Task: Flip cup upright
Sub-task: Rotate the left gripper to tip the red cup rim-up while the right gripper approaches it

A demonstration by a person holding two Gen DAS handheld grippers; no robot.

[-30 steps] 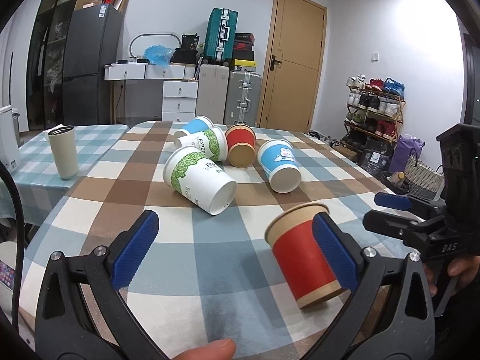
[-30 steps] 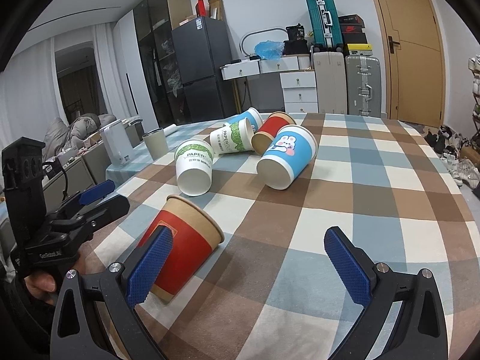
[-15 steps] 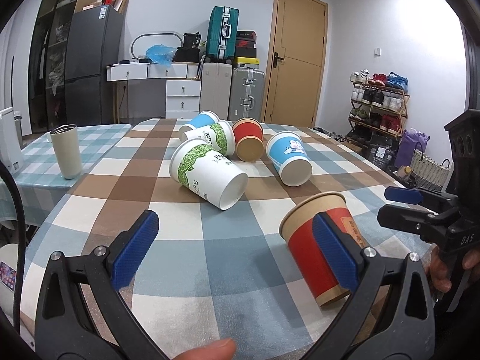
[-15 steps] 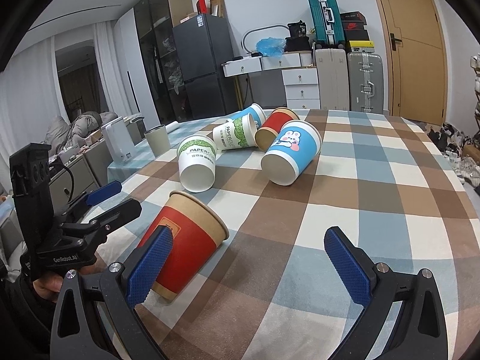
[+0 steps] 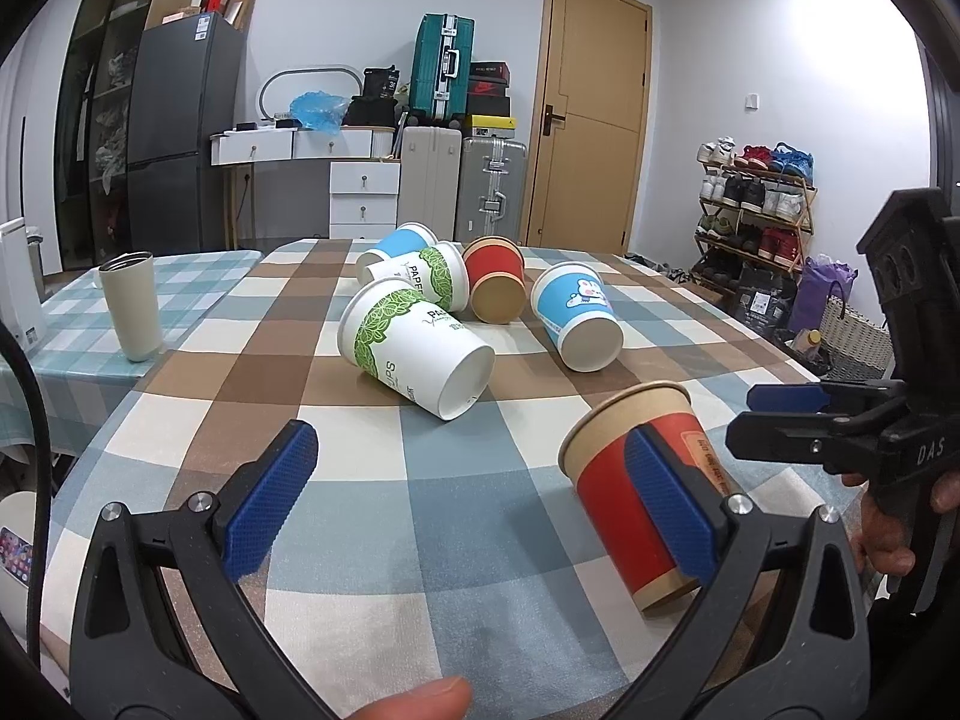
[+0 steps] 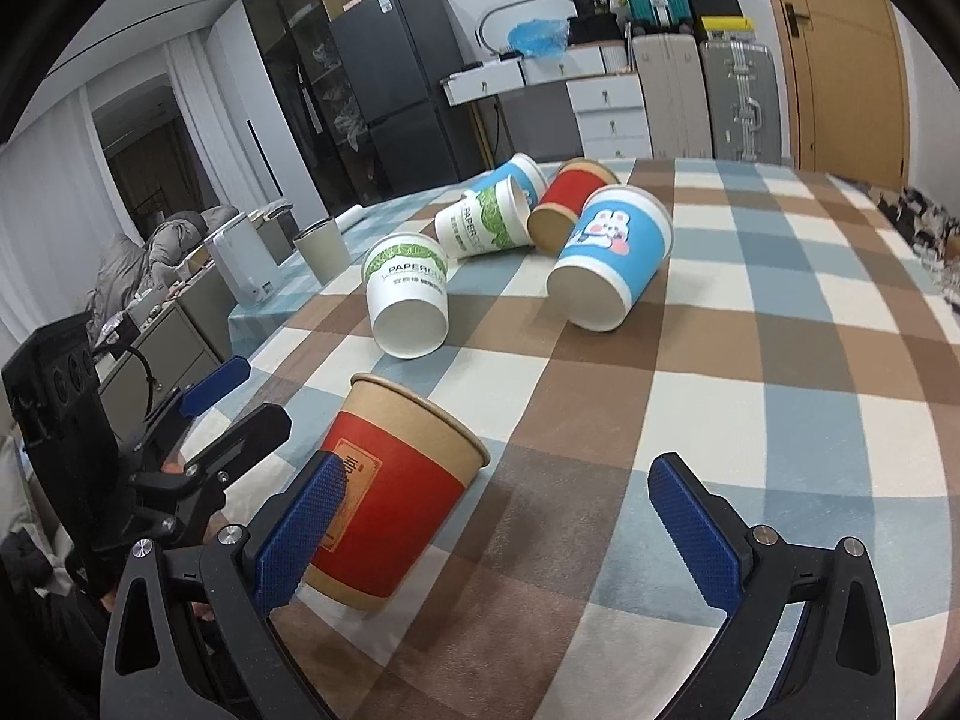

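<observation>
A red and kraft paper cup (image 5: 636,480) stands mouth-up near the front of the checked table; it also shows in the right wrist view (image 6: 390,504). My left gripper (image 5: 474,498) is open and empty, and the cup is behind its right pad. My right gripper (image 6: 504,534) is open and empty, and the cup is behind its left pad. Several other cups lie on their sides further back: a green-leaf one (image 5: 414,348), a blue cartoon one (image 5: 576,315), a red one (image 5: 495,285).
A beige tumbler (image 5: 132,306) stands on the adjoining table at the left. The checked tablecloth (image 5: 372,510) spreads between the grippers. The other gripper shows at the right (image 5: 840,420) in the left wrist view. Suitcases, a fridge and a shoe rack line the room.
The red cup looks more upright than one second ago. Both cameras have shifted a little; both grippers stay open.
</observation>
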